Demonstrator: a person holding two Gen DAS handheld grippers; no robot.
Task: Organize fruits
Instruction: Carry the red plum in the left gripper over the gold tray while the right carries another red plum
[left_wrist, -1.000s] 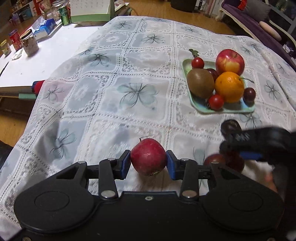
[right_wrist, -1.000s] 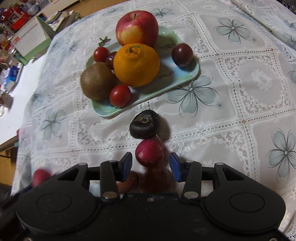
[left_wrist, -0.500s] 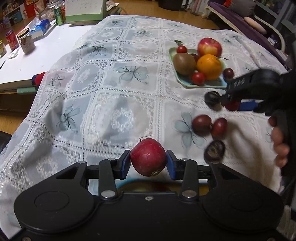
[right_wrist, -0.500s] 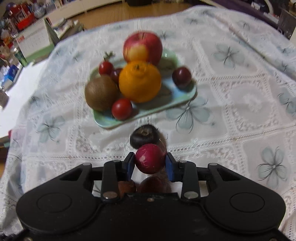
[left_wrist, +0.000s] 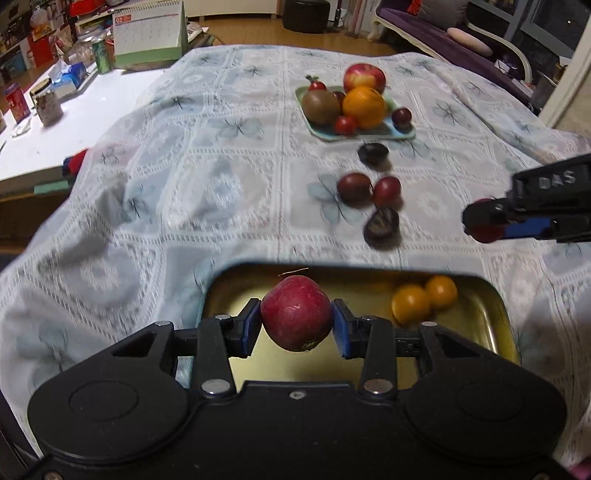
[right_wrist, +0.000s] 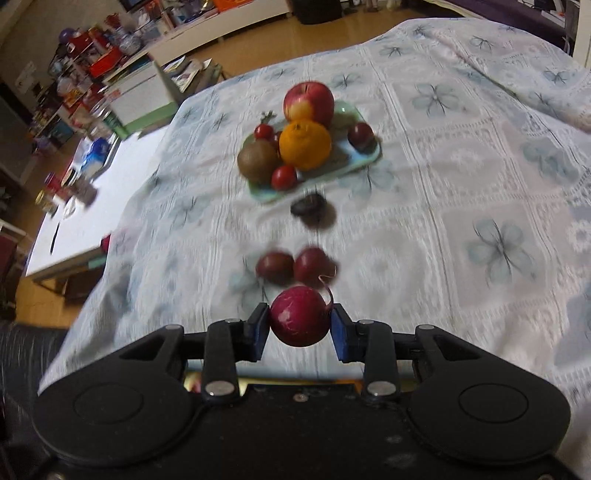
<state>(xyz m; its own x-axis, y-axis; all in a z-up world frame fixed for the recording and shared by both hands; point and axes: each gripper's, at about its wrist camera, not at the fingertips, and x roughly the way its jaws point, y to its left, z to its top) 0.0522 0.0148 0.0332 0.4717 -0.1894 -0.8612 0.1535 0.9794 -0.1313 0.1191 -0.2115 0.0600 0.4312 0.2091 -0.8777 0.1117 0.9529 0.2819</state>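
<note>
The left tongs (left_wrist: 296, 320) are clamped on a dark red apple (left_wrist: 296, 318), both blue pads pressed to its sides, and hold it above a gold metal tin (left_wrist: 491, 325) that sits on the lace tablecloth (left_wrist: 229, 192) at the near edge. Inside the tin, at about 2 o'clock from the apple, lie two small orange fruits (left_wrist: 423, 301), touching each other. Farther out on the cloth, at roughly 1 o'clock, four loose dark fruits (left_wrist: 369, 188) lie in a scattered line: two reddish ones side by side, a darker one nearer the tin, and another just before a pale green tray (left_wrist: 321, 134). That tray carries a kiwi (left_wrist: 320, 107), an orange (left_wrist: 364, 107), a large red-yellow apple (left_wrist: 364, 76) and a few small red fruits.

At 3 o'clock in the left view, the right tongs (right_wrist: 299, 321) come in from the side, clear of the cloth. Their own camera shows them clamped on a small red radish-like fruit (right_wrist: 299, 320) with a thin curled tail, held above the cloth; the two reddish fruits lie just beyond it at 12 o'clock and the tray farther on.
</note>
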